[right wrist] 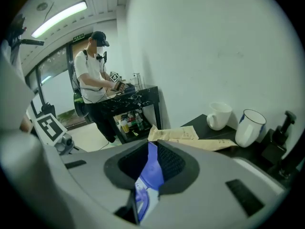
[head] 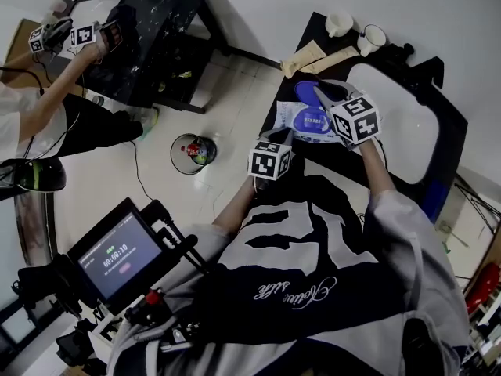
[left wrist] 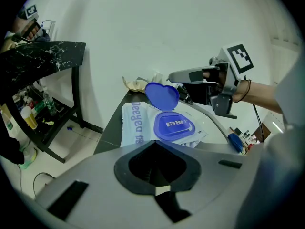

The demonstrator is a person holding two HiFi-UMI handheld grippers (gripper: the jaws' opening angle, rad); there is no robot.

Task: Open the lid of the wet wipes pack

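The white wet wipes pack (head: 307, 122) (left wrist: 137, 123) lies at the left end of the black table (head: 438, 124). Its blue heart-shaped lid (head: 306, 92) (left wrist: 162, 96) stands tilted up above the blue rim of the opening (left wrist: 174, 126). My right gripper (head: 323, 96) (right wrist: 148, 173) reaches in from the right. In the right gripper view the lid (right wrist: 151, 168) fills the narrow gap between its jaws, so it is shut on the lid. My left gripper (head: 283, 138) (left wrist: 153, 163) sits at the pack's near edge, jaws together, with nothing seen between them; the pack's near edge is hidden behind it.
Two white mugs (head: 339, 23) (head: 373, 37) and tan paper packets (head: 304, 56) lie at the table's far end, beside a white basin (head: 395, 128). On the floor to the left stand a small bin (head: 193, 153) and a monitor (head: 117, 253). Another person (head: 55, 116) works at a black marble table (head: 160, 22).
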